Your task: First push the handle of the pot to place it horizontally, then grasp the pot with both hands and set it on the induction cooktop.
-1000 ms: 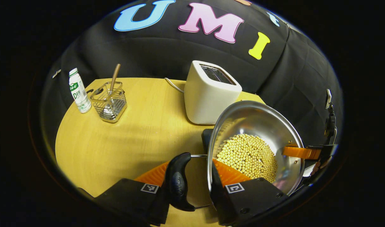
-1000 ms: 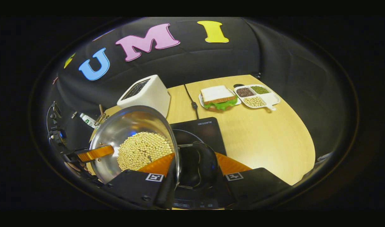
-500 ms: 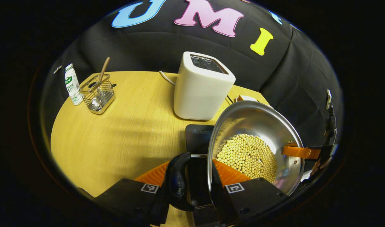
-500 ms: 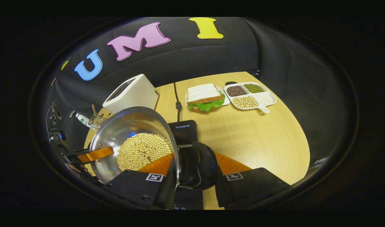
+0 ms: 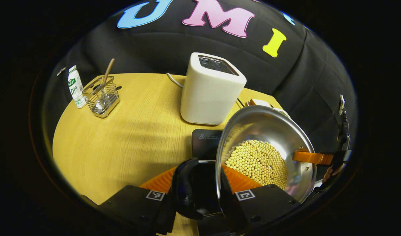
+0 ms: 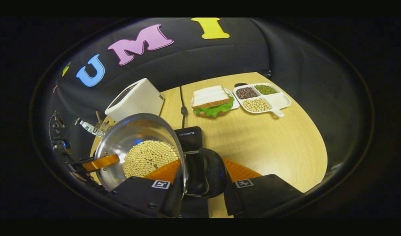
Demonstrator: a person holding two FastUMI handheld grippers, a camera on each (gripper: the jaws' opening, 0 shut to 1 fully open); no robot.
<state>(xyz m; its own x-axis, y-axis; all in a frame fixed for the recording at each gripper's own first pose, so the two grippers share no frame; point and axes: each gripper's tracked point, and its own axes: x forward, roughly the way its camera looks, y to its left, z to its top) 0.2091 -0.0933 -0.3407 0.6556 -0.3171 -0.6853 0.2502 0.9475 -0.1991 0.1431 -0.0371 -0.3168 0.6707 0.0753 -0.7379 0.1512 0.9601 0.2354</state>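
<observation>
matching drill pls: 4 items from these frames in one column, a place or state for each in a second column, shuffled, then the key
Items
1. pot
2. toaster
3. sandwich
4. wire caddy

Places or states
A. on a small plate beside the divided tray
B. next to the bottle, holding a wooden-handled utensil
C. gripped at both side handles, holding yellow beans
D. upright behind the cooktop, slots empty

Pairs: 1-C, 2-D, 3-A, 4-B
</observation>
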